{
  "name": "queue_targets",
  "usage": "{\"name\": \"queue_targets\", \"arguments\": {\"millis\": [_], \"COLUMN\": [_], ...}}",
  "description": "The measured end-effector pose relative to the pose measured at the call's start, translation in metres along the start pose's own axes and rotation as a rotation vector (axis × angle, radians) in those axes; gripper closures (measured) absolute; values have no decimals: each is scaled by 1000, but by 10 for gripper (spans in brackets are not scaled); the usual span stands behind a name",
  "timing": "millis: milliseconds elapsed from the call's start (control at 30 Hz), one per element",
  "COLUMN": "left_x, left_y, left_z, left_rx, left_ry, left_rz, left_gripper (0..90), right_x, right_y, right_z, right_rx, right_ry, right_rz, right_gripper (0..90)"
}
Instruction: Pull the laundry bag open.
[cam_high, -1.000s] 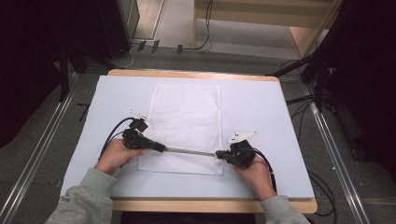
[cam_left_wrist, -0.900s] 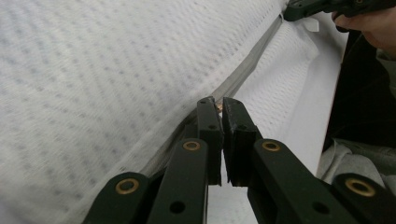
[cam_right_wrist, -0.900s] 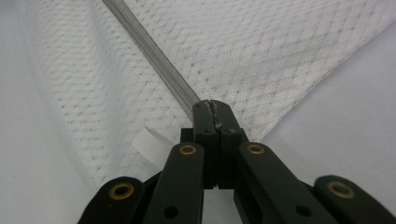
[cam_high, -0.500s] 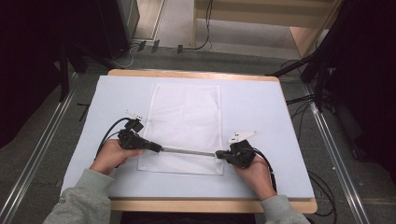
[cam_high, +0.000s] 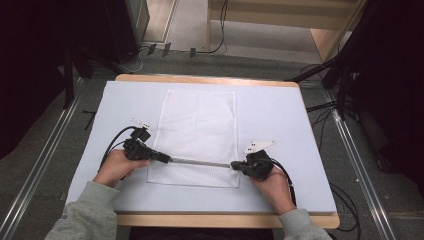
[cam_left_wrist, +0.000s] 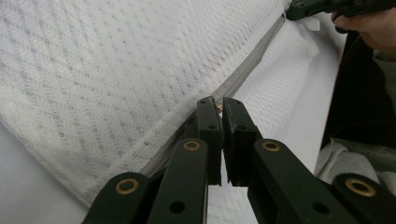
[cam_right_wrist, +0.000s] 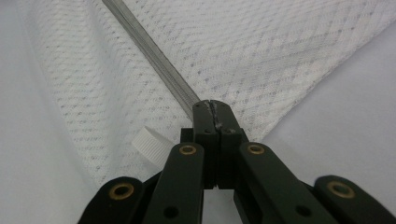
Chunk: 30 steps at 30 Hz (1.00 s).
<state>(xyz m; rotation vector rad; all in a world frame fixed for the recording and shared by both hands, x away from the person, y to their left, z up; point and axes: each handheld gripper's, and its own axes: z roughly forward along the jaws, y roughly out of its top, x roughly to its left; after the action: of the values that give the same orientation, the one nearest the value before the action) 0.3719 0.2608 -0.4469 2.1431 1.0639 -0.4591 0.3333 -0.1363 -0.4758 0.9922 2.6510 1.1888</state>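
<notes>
While my left gripper (cam_high: 165, 158) sits at the lower left of the high view, its two black jaws are pinched on a small brass-coloured zipper pull (cam_left_wrist: 218, 106) at the near end of the grey zipper strip (cam_high: 200, 162); the jaws look almost together, with only a sliver between them where the pull sits. That is a thin hold, I think, and if I tug harder or twist my wrist the pull could slide out from between the pads.

Moving right, the white rectangular mesh laundry bag (cam_high: 200, 125) lies flat in the middle of the pale blue table mat (cam_high: 280, 115), with the zipper strip running across its lower part, stretched between my two tools. The mesh on either side is loose and wrinkled. If the slider runs crooked, I judge that slack netting could get dragged into the teeth and jam it.

At the lower right of the high view my right gripper (cam_high: 234, 165) is clamped tight on the other end of the zipper strip, jaws fully together on the tape. Beside those jaws in the right gripper view lies a small white ribbed plastic cap (cam_right_wrist: 150, 144), against the mesh. If this anchor slips or I let it drift toward the left tool, the strip would go slack and the whole bag would bunch and skid across the mat instead of the slider travelling.
</notes>
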Motion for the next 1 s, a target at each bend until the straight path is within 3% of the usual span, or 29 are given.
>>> {"name": "queue_targets", "arguments": {"millis": [200,533,667,1000], "left_x": [3,2,6,8], "left_y": [-3,-3,-6,-9], "left_z": [-5,-5,-11,-15], "left_rx": [-13,3,-8,-10], "left_ry": [-6,4,6,-12], "left_rz": [-11,6,-9,-10], "left_gripper": [881,881,881,881], "right_x": [0,0,0,0], "right_y": [0,0,0,0], "right_z": [0,0,0,0], "right_rx": [0,1,0,2], "right_ry": [2,1,1,4], "right_rz": [2,2,1,5], "right_gripper": [900,900,900,900]}}
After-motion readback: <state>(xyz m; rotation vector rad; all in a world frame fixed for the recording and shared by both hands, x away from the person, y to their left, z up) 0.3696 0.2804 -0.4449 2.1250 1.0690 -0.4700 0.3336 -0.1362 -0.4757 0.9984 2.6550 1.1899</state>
